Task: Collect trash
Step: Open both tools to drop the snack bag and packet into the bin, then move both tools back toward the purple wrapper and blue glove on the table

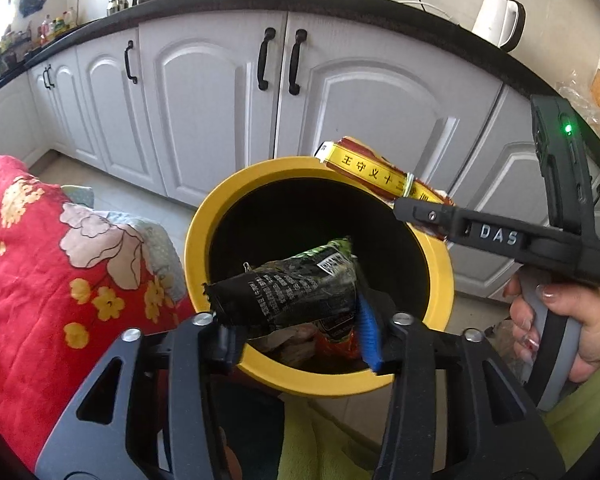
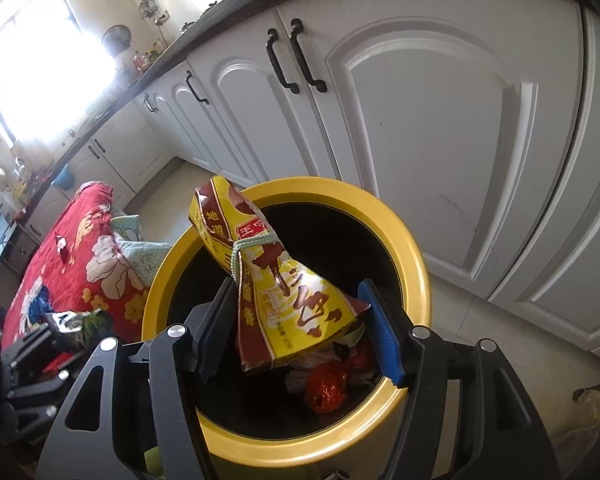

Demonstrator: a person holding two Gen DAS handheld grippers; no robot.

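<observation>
1. While both grippers hang over the yellow bin, which stands on the floor before the white cabinet doors, each has one piece of trash between its fingers.
2. Left gripper: jaws stand partway apart. A crumpled black wrapper spans the gap, tilted, above the near side of the bin mouth. Its right edge meets the blue pad; its lower left corner lies on the other finger. Whether the pads press on it: cannot tell.
3. Right gripper: jaws rather wide, closed on a yellow-and-red packet. The packet's broad end fills the space between the fingers; its narrow end, tied with a pale cord, sticks out forward over the bin opening.
4. In the left wrist view, the same packet juts past the tip of the right gripper and overlaps the far rim of the bin, clear of it in the air.
5. A hand grasps the right gripper's grey handle; a green light shows on its body.
6. Bin contents: a red crumpled wrapper and pale scraps at the bottom.
7. Surroundings: red floral cloth just left of the bin; white kettle on the dark countertop.
</observation>
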